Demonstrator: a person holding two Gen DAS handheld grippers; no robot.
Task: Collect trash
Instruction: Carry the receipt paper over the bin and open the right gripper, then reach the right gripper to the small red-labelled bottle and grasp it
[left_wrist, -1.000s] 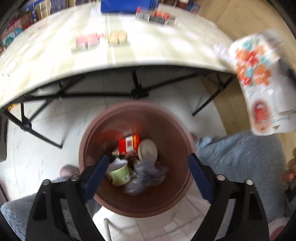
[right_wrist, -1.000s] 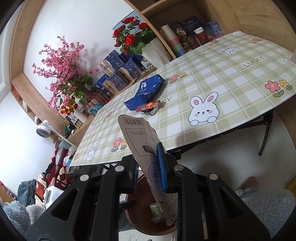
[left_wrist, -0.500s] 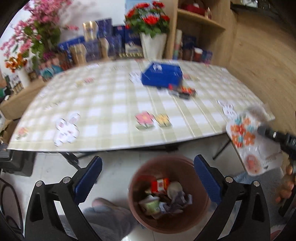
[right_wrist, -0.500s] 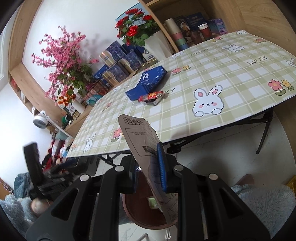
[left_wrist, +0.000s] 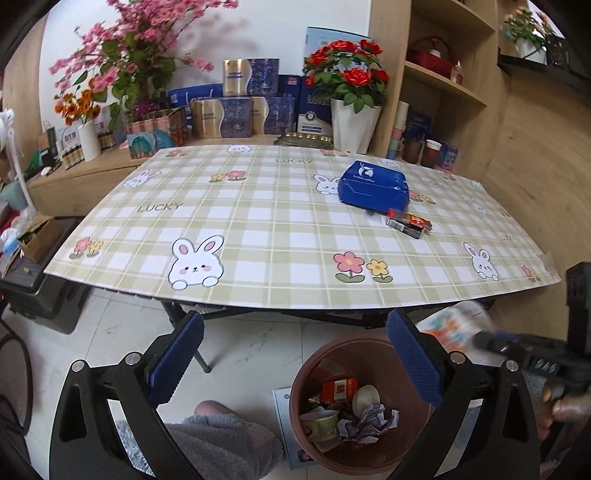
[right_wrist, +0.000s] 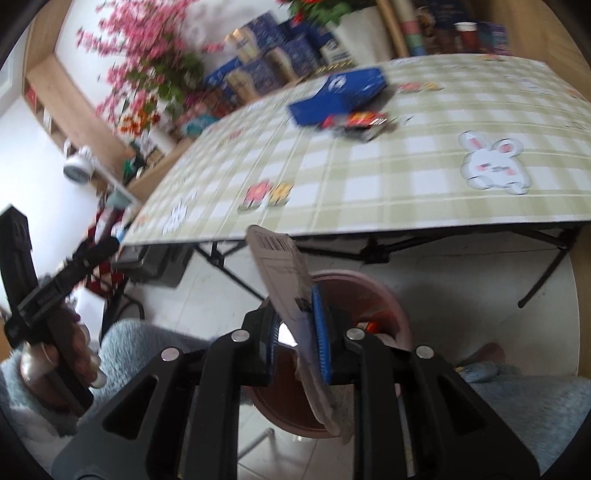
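Since a second ago my left tongs (left_wrist: 295, 363) have lifted away from the brown bin (left_wrist: 369, 458), which sat straight between the pads then and now lies low to their right, and their jaws have just been opening to full width with nothing between them. My right tongs (right_wrist: 299, 332) have swung over the bin (right_wrist: 373, 291) and stay clamped tight on one flat food packet (right_wrist: 282, 269), its barcoded end sticking up ahead of the pads, its lower end hanging below them. From the left view that packet (left_wrist: 456, 326) is only a blurred patch of orange and white to the right. Inside the bin I count one green cup, one red carton and some crumpled paper; anything deeper is hidden. Beyond both tongs, on the desk (left_wrist: 258, 221), lie two things: one blue box (left_wrist: 373, 184) and one red-and-black wrapper (left_wrist: 408, 223) just beside it, smeared by motion in the right view.
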